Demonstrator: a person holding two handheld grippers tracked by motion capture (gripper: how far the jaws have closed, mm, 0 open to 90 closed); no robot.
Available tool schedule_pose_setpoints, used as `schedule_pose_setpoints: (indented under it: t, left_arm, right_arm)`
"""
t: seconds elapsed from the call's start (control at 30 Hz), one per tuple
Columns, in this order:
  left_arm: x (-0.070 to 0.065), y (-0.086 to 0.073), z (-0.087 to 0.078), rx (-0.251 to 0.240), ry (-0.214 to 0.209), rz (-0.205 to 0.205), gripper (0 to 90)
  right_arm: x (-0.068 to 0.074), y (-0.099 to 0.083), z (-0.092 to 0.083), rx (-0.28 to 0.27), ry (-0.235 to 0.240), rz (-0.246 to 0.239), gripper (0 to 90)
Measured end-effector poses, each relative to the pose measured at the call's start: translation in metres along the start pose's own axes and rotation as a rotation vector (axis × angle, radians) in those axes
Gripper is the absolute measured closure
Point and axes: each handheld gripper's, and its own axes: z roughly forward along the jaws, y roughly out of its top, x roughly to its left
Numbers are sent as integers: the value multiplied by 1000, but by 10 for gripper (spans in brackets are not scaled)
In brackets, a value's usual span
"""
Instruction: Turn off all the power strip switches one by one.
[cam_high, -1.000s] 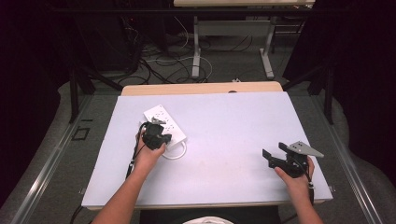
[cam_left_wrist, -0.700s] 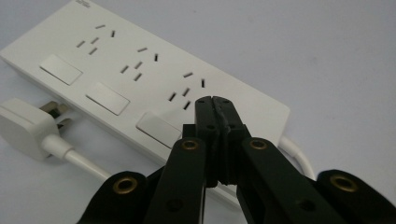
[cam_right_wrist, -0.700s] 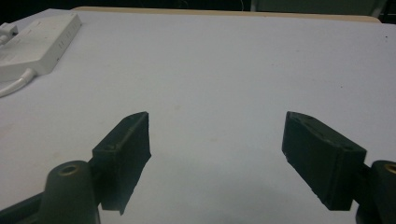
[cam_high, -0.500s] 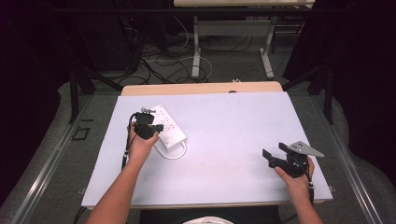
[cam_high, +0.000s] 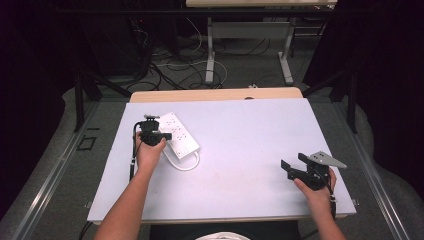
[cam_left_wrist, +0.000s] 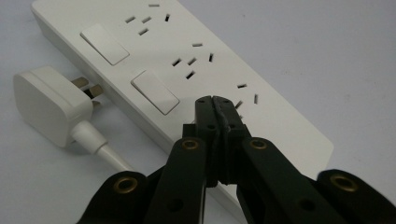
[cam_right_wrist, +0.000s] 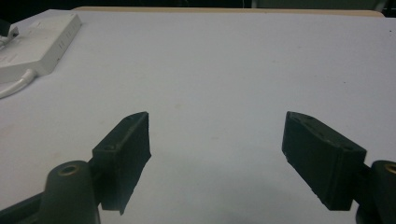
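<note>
White table (cam_high: 250, 150) top, bare surface faintly smudged near middle. Wooden strip (cam_high: 215, 94) runs along far edge of table. Beyond it, dark floor with loose cables (cam_high: 165, 70) tangled, some pale, some black. Grey metal desk legs (cam_high: 210, 55) stand behind, second leg (cam_high: 286, 55) to right, pale desktop above. Black stand legs (cam_high: 95, 85) at left. Small dark plate (cam_high: 86, 143) on floor at left, possibly floor socket.

Power strip (cam_high: 179, 134) lies on table (cam_high: 250, 130), far-left part, w/ plug (cam_left_wrist: 49, 107) just beside it. Left gripper (cam_high: 165, 136) over strip's left edge; right gripper (cam_high: 291, 167) near-right, well apart.
</note>
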Motion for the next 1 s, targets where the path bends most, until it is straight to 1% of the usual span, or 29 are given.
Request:
schedule_pose_setpoints:
  t: [0.03,0.07,0.1,0.13,0.17,0.2,0.27,0.3,0.33,0.37,0.4,0.43,0.47,0.53,0.57,0.6,0.63,0.73,0.77,0.8,0.83,0.87,0.9,0.93,1.0]
  left_arm:
    - [1,0,1,-5,3,-5,900]
    - [2,0,1,1,3,-14,900]
    - [3,-1,2,-8,0,-22,900]
    - [4,-1,3,-10,-12,-35,900]
    - [5,-1,3,-7,-11,-32,900]
    - [6,-1,3,-4,-14,-38,900]
    - [6,-1,5,-13,-27,-59,900]
    - [6,-2,6,-11,-22,-60,900]
    - [7,-2,6,-6,-25,-60,900]
    - [8,-3,7,-3,-19,-59,900]
    - [8,-3,8,-13,-25,-65,900]
    - [9,-4,8,-21,-26,-73,900]
    - [10,-4,7,-16,-29,-70,900]
    - [10,-4,8,-25,-30,-75,900]
    - [10,-4,8,-26,-30,-75,900]
    - [10,-4,8,-26,-28,-73,900]
    - [10,-4,8,-23,-26,-66,900]
    - [8,-4,8,-26,-14,-51,900]
    - [7,-4,8,-20,-16,-50,900]
    - [7,-5,9,-17,8,-39,900]
    - [7,-5,9,-37,36,-25,900]
    - [7,-5,8,-30,49,-18,900]
    - [8,-6,9,-47,40,-49,900]
    - [9,-6,9,-54,34,-61,900]
    - [11,-7,9,-50,22,-59,900]
  right_arm:
    - [0,0,0,1,-1,0,229]
    - [1,-1,2,-34,-12,8,229]
    - [1,-1,2,-34,-12,8,229]
    - [0,0,0,0,-3,4,229]
    - [1,0,-1,17,-10,9,229]
    - [0,0,-1,14,-8,2,229]
    - [0,0,-1,13,-8,2,229]
    - [0,0,-1,13,-8,2,229]
    - [1,0,1,-18,-20,5,229]
    - [0,0,-1,9,-12,4,229]
    - [1,0,1,-13,-10,11,229]
    - [1,-1,3,-46,-15,14,229]
    - [1,0,0,2,-15,9,229]
    - [0,0,-1,1,-10,3,229]
    - [1,0,1,-18,-9,4,229]
    - [1,0,1,-18,-9,4,229]
    - [1,1,-1,8,-5,0,229]
    - [0,1,-1,5,-3,-9,229]
    - [0,1,-1,5,-3,-9,229]
    - [1,1,-1,6,-3,-8,229]
    - [1,1,-1,5,-4,-7,229]
    - [1,1,-1,5,-4,-7,229]
    - [1,1,-1,5,-4,-7,229]
    - [1,1,-2,2,-2,-7,229]
    - [0,1,-1,3,-6,-10,229]
